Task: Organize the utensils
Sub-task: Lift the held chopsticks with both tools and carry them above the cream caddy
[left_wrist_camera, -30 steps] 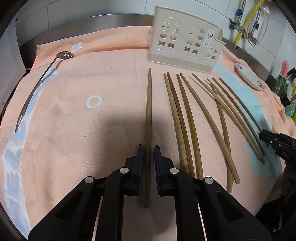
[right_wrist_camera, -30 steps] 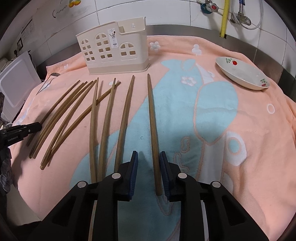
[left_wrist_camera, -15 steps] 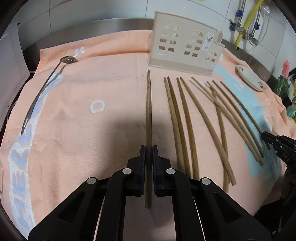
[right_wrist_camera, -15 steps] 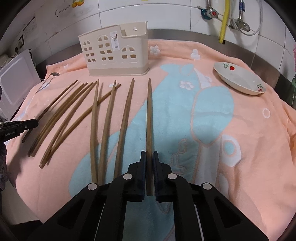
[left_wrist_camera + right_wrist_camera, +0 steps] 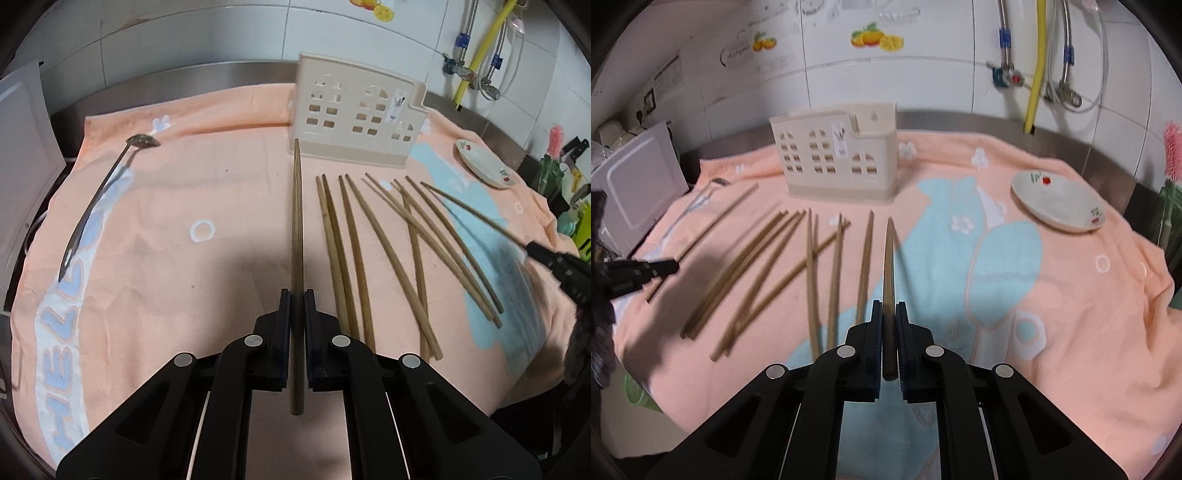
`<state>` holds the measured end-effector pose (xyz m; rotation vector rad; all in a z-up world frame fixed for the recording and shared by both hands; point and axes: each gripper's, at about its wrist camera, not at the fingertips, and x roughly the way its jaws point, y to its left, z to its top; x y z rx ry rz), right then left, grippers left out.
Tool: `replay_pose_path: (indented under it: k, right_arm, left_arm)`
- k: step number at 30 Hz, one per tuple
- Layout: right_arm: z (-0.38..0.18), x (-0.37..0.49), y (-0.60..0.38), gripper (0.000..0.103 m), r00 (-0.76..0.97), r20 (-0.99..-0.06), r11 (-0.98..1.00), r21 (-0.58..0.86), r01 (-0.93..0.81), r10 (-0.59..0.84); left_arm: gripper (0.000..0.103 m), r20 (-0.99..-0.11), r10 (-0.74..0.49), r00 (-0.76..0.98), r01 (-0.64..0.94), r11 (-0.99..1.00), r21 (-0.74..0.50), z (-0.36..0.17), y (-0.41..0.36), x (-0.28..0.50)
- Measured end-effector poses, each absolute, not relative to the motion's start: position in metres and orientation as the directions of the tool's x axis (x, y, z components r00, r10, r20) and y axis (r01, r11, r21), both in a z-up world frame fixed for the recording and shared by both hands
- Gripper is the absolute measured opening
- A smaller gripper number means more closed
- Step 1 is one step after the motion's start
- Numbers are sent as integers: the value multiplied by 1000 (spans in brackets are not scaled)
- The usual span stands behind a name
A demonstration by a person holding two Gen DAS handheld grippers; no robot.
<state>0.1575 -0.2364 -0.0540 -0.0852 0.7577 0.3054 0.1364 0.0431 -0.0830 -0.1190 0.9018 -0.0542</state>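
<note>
My left gripper [image 5: 296, 295] is shut on a wooden chopstick [image 5: 296, 221] that points at the beige utensil holder [image 5: 356, 114]. My right gripper [image 5: 888, 308] is shut on another chopstick [image 5: 888, 266], lifted above the towel and pointing toward the holder [image 5: 838, 162]. Several loose chopsticks [image 5: 388, 243] lie on the peach towel, between the two grippers; they also show in the right wrist view [image 5: 768, 273]. The right gripper shows at the right edge of the left wrist view [image 5: 554, 258], the left gripper at the left edge of the right wrist view [image 5: 639, 271].
A long metal ladle [image 5: 99, 188] lies on the towel's left side. A small white dish [image 5: 1058, 203] sits at the right. A white appliance [image 5: 639, 184] stands at the left edge. Pipes and taps [image 5: 1034, 74] run along the tiled wall.
Both grippers closed on a chopstick each and lifted them off the towel. The right gripper rose higher and its view is blurred by motion.
</note>
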Motion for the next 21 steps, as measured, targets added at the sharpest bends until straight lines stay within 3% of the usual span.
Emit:
replay_pose_path:
  k: [12,21]
  right_arm:
    - [-39,156,-230,7,706,-659,950,39,-309,257]
    - [-22,164,-229,7,723,-636,946,33,-322,269]
  left_arm:
    - [6,-759,-105,643,-21,988,-154,-81,50,125]
    - [5,-694,-94,714,2,991,-133,-49,44,123]
